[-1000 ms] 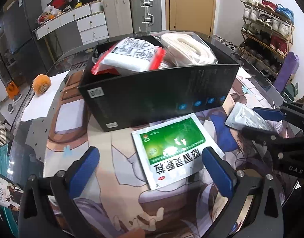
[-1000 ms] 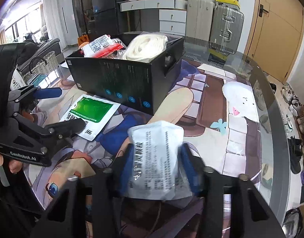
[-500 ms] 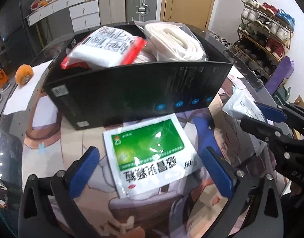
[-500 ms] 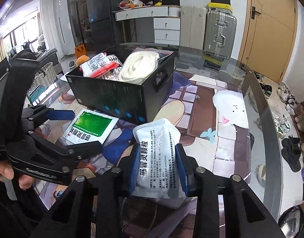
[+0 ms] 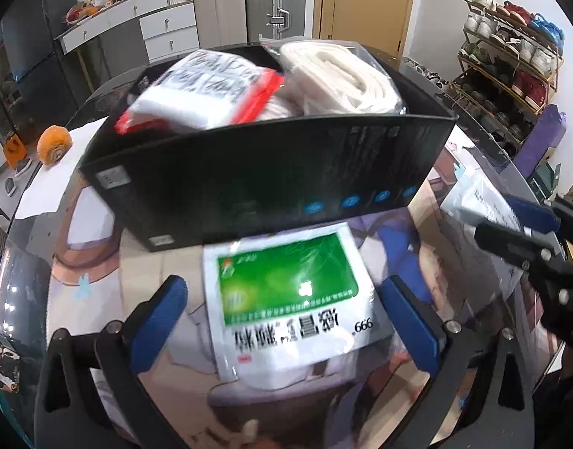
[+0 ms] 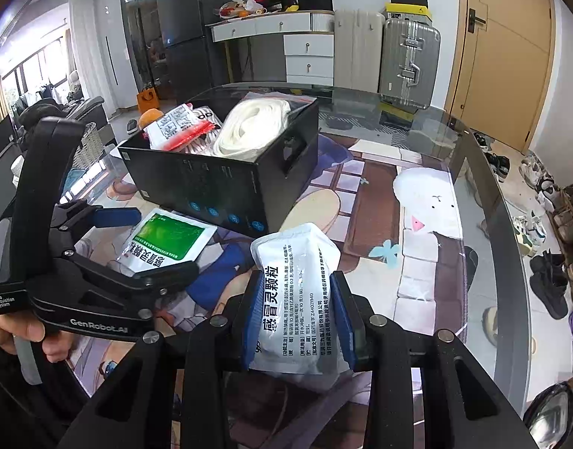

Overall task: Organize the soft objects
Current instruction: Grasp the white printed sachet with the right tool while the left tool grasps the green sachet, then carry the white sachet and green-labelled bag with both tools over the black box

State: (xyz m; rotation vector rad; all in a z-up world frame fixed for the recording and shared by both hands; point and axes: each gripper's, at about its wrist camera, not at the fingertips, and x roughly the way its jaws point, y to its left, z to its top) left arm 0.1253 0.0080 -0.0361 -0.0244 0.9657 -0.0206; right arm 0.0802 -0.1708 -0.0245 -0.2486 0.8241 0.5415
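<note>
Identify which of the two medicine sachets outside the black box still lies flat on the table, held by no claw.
The green-and-white sachet, flat in front of the black box between the open left claw. The plain white sachet is clamped in the right claw.

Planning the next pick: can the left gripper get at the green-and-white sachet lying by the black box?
Probably yes. The left gripper is open, its pads either side of the green-and-white sachet, which lies flat on the table with nothing on it. The black box stands just behind, and the right gripper, shut on a white sachet, is off to the side.
</note>
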